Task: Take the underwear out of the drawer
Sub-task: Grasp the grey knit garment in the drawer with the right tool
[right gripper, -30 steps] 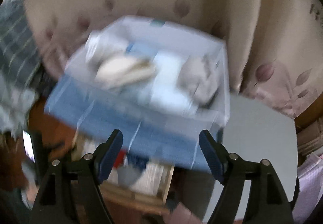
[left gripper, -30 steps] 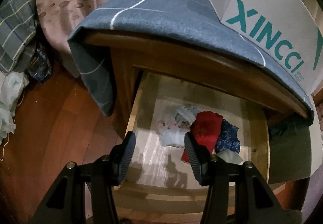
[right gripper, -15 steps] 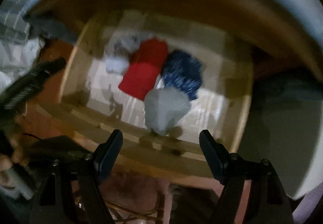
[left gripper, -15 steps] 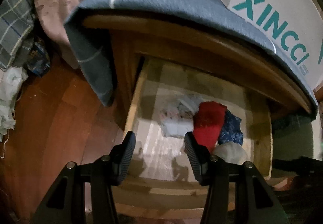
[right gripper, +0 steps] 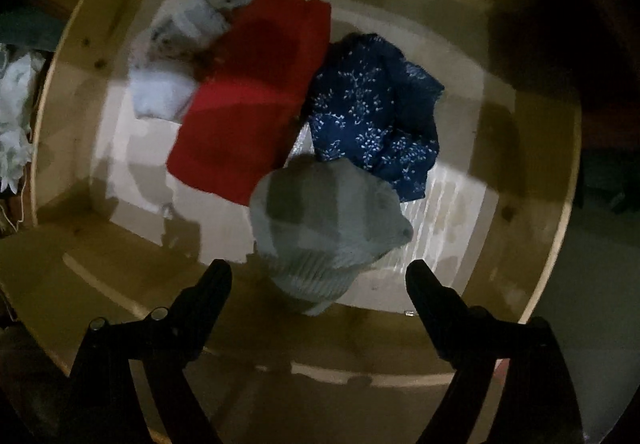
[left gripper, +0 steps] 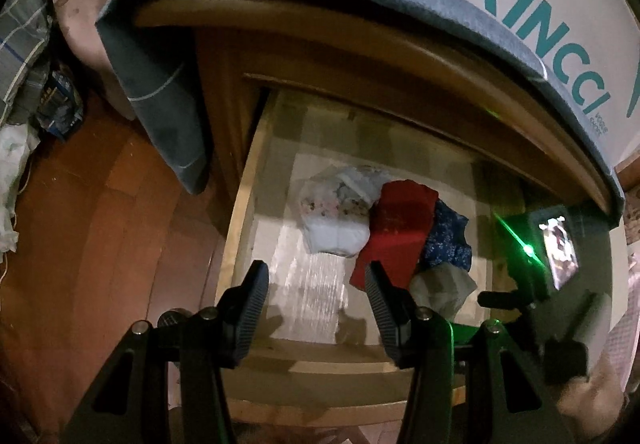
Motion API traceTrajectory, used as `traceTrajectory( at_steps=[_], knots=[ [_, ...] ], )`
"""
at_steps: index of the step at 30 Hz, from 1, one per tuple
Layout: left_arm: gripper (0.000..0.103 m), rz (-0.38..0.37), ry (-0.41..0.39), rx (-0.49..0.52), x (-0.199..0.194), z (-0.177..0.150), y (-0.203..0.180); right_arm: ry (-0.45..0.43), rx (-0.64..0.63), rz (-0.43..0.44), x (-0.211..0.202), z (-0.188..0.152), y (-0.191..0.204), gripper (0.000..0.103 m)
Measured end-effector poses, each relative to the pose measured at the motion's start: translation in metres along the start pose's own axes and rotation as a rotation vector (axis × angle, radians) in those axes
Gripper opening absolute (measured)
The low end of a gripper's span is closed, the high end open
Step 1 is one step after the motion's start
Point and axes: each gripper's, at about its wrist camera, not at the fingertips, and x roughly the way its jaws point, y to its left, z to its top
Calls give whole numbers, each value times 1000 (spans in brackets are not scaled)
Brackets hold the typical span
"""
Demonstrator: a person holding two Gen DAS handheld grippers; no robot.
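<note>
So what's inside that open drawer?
The drawer holds four garments: red, navy floral, pale grey, and light printed. Anything beneath them is hidden.

Both views are dim with heavy fisheye bending and black corners. In the left wrist view, a green lens flare streaks across the right side and a small bright screen (left gripper: 558, 248) glows there. The right wrist view is darker and softly blurred; light falls on the drawer floor (right gripper: 448, 211), with finger-shaped shadows at lower left.
</note>
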Motion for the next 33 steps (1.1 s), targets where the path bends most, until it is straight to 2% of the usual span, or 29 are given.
traceTrajectory(
  at_steps=[5,10,19,27,33],
  knots=[
    [51,-11,21,3,3,-1,-1,53,82,59,13,9,-6,88],
    [51,-3,27,16,4,-3,-4,76,115,51,18,16,-8,88],
    [51,-2,52,16,8,-4,-3,155,65,-2,32,42,-6,88],
    [51,3,67,20,10,-5,-3,192,18,0,47,51,1,88],
    [51,7,68,13,11,-4,-1,168,-5,13,42,52,2,74]
  ],
)
